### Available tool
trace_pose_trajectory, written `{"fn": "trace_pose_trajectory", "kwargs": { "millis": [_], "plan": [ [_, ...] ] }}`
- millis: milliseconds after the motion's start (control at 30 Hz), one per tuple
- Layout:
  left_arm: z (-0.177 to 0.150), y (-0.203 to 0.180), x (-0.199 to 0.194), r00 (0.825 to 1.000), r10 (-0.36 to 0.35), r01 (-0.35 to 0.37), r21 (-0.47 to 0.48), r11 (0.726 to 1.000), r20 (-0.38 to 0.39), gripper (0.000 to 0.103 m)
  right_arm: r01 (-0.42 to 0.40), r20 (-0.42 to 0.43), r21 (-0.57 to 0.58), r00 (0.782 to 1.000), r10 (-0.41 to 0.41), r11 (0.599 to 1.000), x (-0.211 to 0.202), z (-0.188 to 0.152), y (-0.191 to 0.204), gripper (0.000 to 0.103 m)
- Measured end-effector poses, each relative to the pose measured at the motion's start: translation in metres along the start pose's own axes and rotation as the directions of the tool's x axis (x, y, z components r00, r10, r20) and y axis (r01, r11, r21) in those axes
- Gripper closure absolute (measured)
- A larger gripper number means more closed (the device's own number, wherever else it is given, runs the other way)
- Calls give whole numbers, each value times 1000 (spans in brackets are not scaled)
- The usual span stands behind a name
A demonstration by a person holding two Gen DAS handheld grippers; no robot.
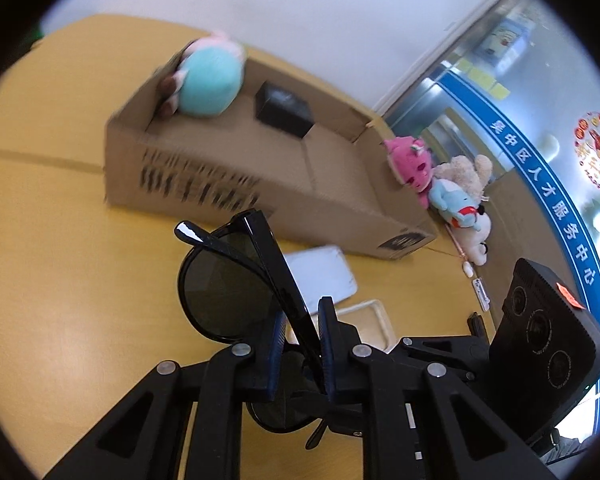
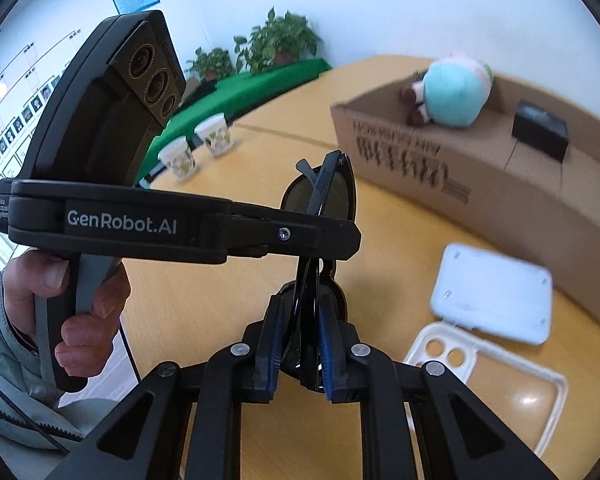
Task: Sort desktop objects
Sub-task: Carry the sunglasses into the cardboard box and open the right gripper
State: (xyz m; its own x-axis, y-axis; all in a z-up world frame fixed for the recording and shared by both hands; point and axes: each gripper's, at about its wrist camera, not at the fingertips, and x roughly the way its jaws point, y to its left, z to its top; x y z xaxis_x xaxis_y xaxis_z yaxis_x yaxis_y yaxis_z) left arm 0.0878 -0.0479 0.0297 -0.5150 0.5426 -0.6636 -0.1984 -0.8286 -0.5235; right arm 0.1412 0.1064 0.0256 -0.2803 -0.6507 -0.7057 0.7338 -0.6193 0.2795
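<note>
Above the yellow bench (image 2: pixel 204 312), in the lower middle of both views, a pair of black sunglasses (image 1: pixel 228 288) hangs in the air, folded, clamped by both tools at once. The left tool (image 1: pixel 302 344) is clenched on the frame near one lens; the right tool (image 2: pixel 300 344) is clenched on the folded arms lower down, and in the right wrist view the left tool crosses the frame's middle from the left.

To my eye the step in hand is passing or carrying the sunglasses toward the cardboard box (image 1: pixel 340 184), which sits in the upper half of both views and already holds a teal plush toy (image 1: pixel 210 82) and a small black box (image 1: pixel 284 110).

Doing it well means one tool letting go before the other pulls, so the frame is not twisted between two grips. Keep the lenses off the box wall, and lower the glasses into a bare patch beside the small black box. The white case (image 2: pixel 494 292) and the clear phone case (image 2: pixel 488 384) lie on the bench, below the carrying path.
</note>
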Motion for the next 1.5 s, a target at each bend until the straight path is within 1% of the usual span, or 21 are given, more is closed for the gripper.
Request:
{"fn": "trace_pose_trajectory", "kwargs": {
  "millis": [67,100,200,233,267,300,333,400,567,667,700,800,833,933,1067,1167,1267,1333,1400,1467,1500],
  "plan": [
    [20,-18,-5,1000,-13,11,61,998,23,88,28,56,-1,998,-27,1000,-18,10,-3,88],
    [30,-29,-7,999,-16,13,97,995,33,88,38,78,-1,996,-38,999,-18,19,-2,88],
    [65,-67,-15,997,-39,24,233,972,60,88,91,177,9,980,-91,996,-44,42,-7,88],
    [77,-78,-17,996,-54,34,264,964,67,87,110,219,19,969,-112,994,-59,52,-12,88],
    [90,-92,-19,995,-67,42,300,953,75,87,122,241,25,963,-124,992,-68,57,-14,88],
    [99,-104,-21,993,-79,46,337,940,86,88,145,280,32,948,-148,989,-84,67,-18,88],
    [109,-116,-23,991,-93,50,375,926,98,88,163,300,35,939,-166,986,-85,80,-20,88],
    [129,-144,-23,984,-132,68,433,899,117,88,203,346,38,916,-203,978,-107,94,-26,88],
    [172,-185,-21,969,-200,101,500,860,148,88,293,431,58,855,-289,954,-158,131,-48,88],
    [192,-207,-18,961,-231,122,516,848,152,89,313,451,81,835,-315,946,-178,150,-66,88],
    [198,-214,-18,959,-238,123,525,842,156,90,315,455,85,832,-318,945,-182,155,-70,88],
    [216,-237,-16,954,-251,117,567,815,163,91,336,475,103,810,-343,936,-197,175,-84,88],
    [223,-243,-17,953,-254,117,576,809,164,91,346,485,109,800,-353,932,-202,184,-90,88],
    [248,-259,-14,950,-264,115,596,795,168,91,355,505,121,782,-365,927,-215,204,-106,88],
    [283,-263,2,947,-279,137,588,797,157,91,374,520,134,762,-386,918,-224,229,-126,89],
    [303,-257,26,949,-289,164,576,800,130,91,372,510,152,764,-395,916,-220,245,-150,89],
    [316,-246,64,954,-289,201,546,813,80,93,374,482,176,773,-411,910,-216,247,-172,89],
    [320,-237,97,958,-283,223,523,823,36,94,369,444,202,791,-420,907,-203,245,-196,89],
    [321,-226,128,966,-260,222,496,839,7,94,355,402,234,812,-422,905,-188,240,-220,89],
    [322,-208,164,967,-250,241,446,862,-40,94,319,360,276,840,-406,907,-168,233,-248,89],
    [322,-199,181,966,-249,252,422,871,-62,94,294,330,307,860,-390,905,-154,228,-266,89]
  ]
}}
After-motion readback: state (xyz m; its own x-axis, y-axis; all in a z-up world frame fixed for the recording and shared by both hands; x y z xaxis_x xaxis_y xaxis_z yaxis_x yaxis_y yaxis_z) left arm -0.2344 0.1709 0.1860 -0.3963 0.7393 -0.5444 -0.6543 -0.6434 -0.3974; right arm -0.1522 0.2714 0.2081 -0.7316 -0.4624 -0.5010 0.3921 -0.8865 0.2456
